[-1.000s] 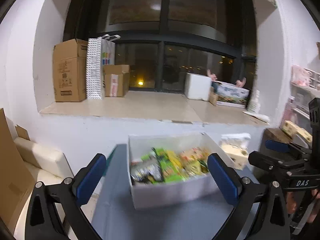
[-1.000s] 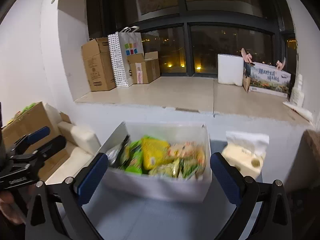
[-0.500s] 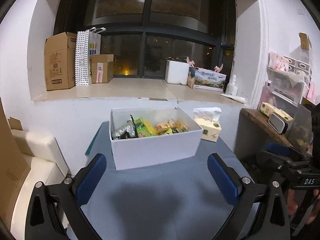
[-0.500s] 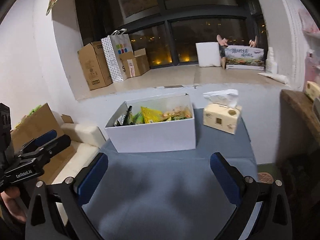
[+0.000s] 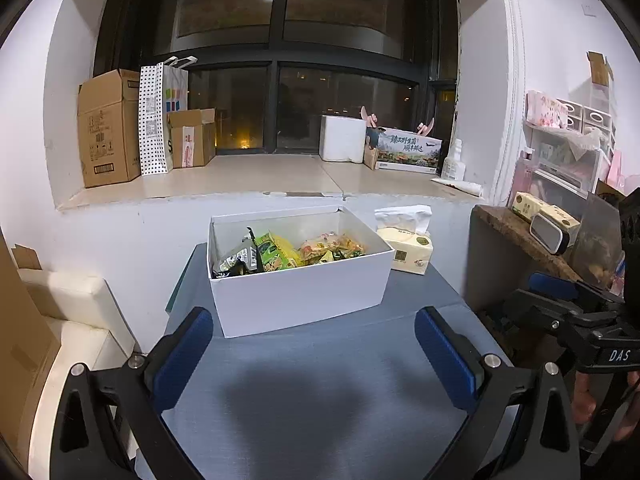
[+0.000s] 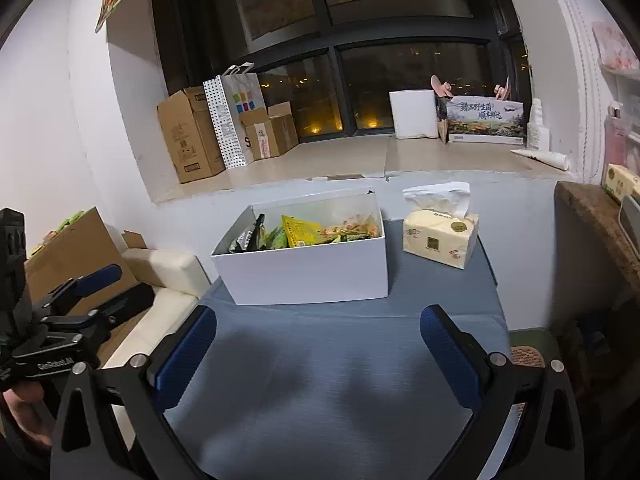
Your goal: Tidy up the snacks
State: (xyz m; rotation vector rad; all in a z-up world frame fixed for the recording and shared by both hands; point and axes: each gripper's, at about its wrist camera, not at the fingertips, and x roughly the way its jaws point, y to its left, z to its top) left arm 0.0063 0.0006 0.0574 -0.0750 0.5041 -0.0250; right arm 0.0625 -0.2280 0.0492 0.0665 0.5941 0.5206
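- Holding nothing, left gripper and right gripper hover spread apart above the counter.
- White box of snacks sits beside a tissue pack.

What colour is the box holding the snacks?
White; the box shows best in the right wrist view.

Materials, as we see them.
We note a matt white card box holding glossy foil-and-plastic snack packets; smooth blue-grey tabletop with faint sheen; soft plastic-wrapped tissue pack; rough wooden shelf; matt cardboard cartons.
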